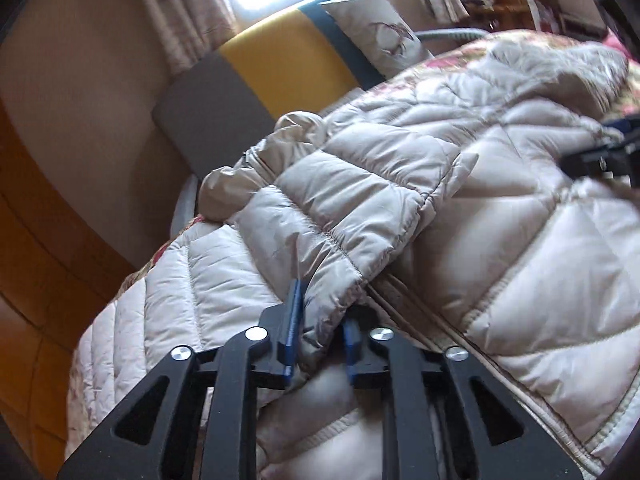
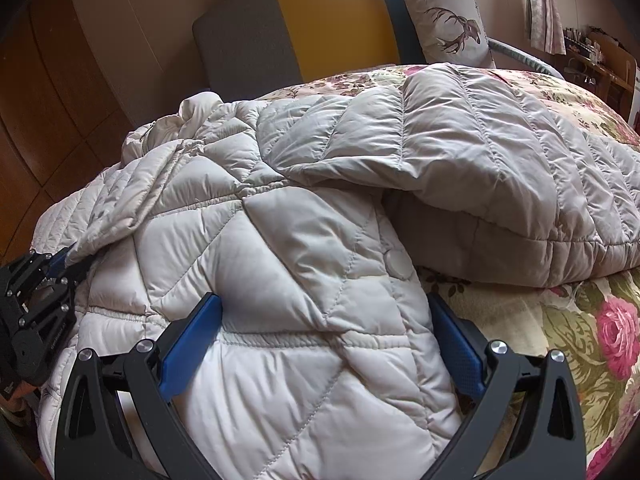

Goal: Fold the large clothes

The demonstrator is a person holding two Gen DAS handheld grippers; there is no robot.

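Observation:
A beige quilted down jacket (image 1: 500, 240) lies spread over a bed. One sleeve (image 1: 340, 200) is folded across its body, and the cuff end sits between the blue pads (image 1: 292, 320) of my left gripper (image 1: 322, 312). The jaws stand a little apart, with a dark gap beside the right pad. In the right wrist view the left gripper (image 2: 60, 268) is at the jacket's (image 2: 280, 240) left edge. My right gripper (image 2: 324, 300) is wide open and rests on the jacket's front, a bulge of fabric between its fingers. It also shows at the right edge of the left wrist view as the right gripper (image 1: 600, 156).
A floral bedspread (image 2: 580, 340) covers the bed. A grey, yellow and blue headboard (image 2: 328, 20) and a deer-print pillow (image 2: 448, 20) stand at the far end. A folded jacket panel (image 2: 500, 160) lies across the bed. Wooden panelling (image 2: 52, 100) runs along the left.

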